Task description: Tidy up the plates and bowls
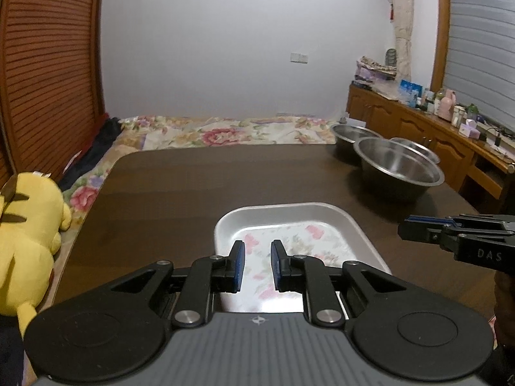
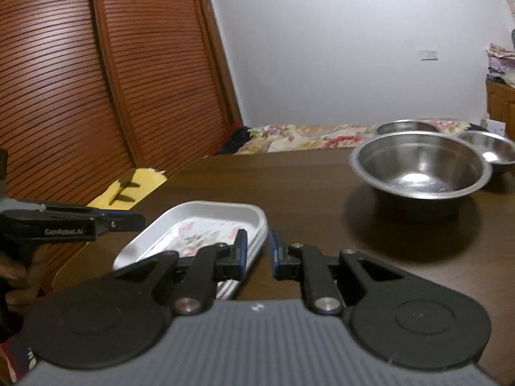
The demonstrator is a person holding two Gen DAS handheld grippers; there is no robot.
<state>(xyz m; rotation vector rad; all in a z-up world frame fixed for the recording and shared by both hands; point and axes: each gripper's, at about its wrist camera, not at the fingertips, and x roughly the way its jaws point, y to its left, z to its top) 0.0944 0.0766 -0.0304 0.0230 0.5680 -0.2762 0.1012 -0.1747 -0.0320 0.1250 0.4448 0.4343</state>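
Three steel bowls (image 1: 400, 169) cluster at the table's (image 1: 180, 193) far right corner in my left wrist view, the biggest nearest me. My left gripper (image 1: 257, 265) hovers over a white rectangular plate (image 1: 231, 225) with a floral centre near the table's near edge; its jaws stand apart, grasping nothing. My right gripper (image 1: 406, 228) reaches in from the right edge, side-on, so I cannot tell its jaws here. A yellow plush toy (image 1: 29, 241) lies beyond the table's left edge.

From my right wrist view, my right gripper (image 2: 257, 252) has parted, empty jaws beside the plate's (image 2: 193, 212) right rim. The large bowl (image 2: 418, 173) sits ahead toward the right edge, and my left gripper (image 2: 136, 220) enters from the left.
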